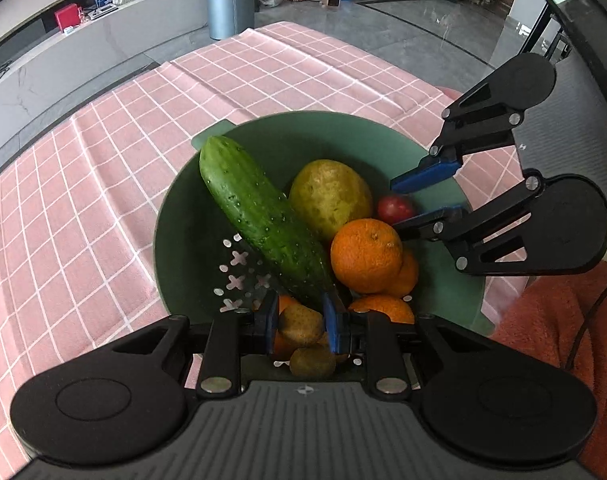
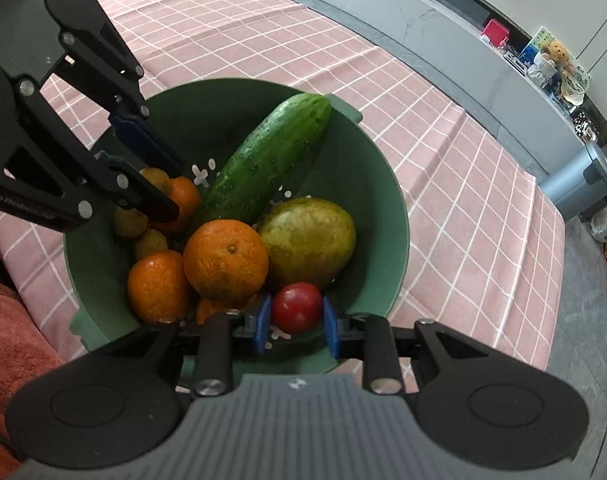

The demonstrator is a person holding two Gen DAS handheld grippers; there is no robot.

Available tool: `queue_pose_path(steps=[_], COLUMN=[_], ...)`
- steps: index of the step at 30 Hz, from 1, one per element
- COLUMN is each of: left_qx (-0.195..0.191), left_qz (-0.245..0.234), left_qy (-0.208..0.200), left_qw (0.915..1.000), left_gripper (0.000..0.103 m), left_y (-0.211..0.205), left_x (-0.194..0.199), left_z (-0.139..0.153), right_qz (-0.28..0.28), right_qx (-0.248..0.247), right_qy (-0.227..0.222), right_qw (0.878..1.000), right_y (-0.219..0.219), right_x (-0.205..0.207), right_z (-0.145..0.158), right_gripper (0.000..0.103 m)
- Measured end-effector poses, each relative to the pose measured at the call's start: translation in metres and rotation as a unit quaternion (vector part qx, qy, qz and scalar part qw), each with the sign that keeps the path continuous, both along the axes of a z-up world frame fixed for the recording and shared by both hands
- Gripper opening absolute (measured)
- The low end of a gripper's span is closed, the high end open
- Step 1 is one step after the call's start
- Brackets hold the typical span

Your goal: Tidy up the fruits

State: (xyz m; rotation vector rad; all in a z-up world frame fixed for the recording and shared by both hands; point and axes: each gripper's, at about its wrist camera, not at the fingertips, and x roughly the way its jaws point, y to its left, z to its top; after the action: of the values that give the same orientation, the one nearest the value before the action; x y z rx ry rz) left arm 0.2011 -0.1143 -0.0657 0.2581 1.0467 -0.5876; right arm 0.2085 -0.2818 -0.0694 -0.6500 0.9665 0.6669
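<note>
A green colander bowl (image 1: 343,136) (image 2: 367,184) on the pink checked cloth holds a cucumber (image 1: 259,216) (image 2: 271,160), a yellow-green mango (image 1: 329,196) (image 2: 307,240), several oranges (image 1: 365,254) (image 2: 225,260), a small red tomato (image 1: 395,208) (image 2: 297,306) and small brownish-yellow fruits (image 1: 299,324) (image 2: 129,222). My left gripper (image 1: 299,326) (image 2: 171,188) is down in the bowl with its blue pads on either side of one small brownish fruit, a narrow gap showing. My right gripper (image 2: 295,320) (image 1: 419,200) is open, pads either side of the tomato, not touching.
The pink checked tablecloth (image 1: 103,200) (image 2: 463,200) covers the table. An orange-red towel (image 1: 543,320) (image 2: 7,340) lies near the bowl. A grey bin (image 1: 229,0) (image 2: 579,180), a chair (image 1: 575,92) and a low cabinet stand beyond the table.
</note>
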Motion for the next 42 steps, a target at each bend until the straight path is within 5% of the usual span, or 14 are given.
queue_pose_path(steps=[7, 13, 22, 28, 32, 39, 42], left_qx=[-0.002, -0.011, -0.027, -0.044, -0.040, -0.022, -0.004], left_qz=[0.007, 0.013, 0.074, 0.132, 0.171, 0.229, 0.243], left_qy=[-0.002, -0.020, -0.101, -0.183, -0.245, -0.321, -0.329], left_qw=[1.0000, 0.9997, 0.9918, 0.9733, 0.9536, 0.9185, 0.9124], left_gripper=[0.028, 0.040, 0.046, 0.061, 0.077, 0.091, 0.092], left_y=[0.002, 0.011, 0.047, 0.073, 0.079, 0.083, 0.079], left_x=[-0.003, -0.013, -0.054, -0.097, -0.128, -0.170, -0.178], left_z=[0.002, 0.021, 0.080, 0.127, 0.148, 0.151, 0.142], right_qz=[0.001, -0.013, -0.091, -0.143, -0.182, -0.240, -0.258], right_qx=[-0.004, -0.003, 0.054, 0.131, 0.200, 0.288, 0.302], right_qy=[-0.012, -0.025, -0.057, -0.109, -0.144, -0.193, -0.217], right_qw=[1.000, 1.000, 0.993, 0.975, 0.952, 0.907, 0.892], right_y=[0.000, 0.003, 0.000, 0.005, 0.008, 0.013, 0.021], right_x=[-0.007, -0.017, -0.042, -0.077, -0.106, -0.168, -0.194], right_z=[0.011, 0.028, 0.081, 0.126, 0.148, 0.151, 0.141], right_gripper=[0.034, 0.037, 0.060, 0.072, 0.081, 0.088, 0.090])
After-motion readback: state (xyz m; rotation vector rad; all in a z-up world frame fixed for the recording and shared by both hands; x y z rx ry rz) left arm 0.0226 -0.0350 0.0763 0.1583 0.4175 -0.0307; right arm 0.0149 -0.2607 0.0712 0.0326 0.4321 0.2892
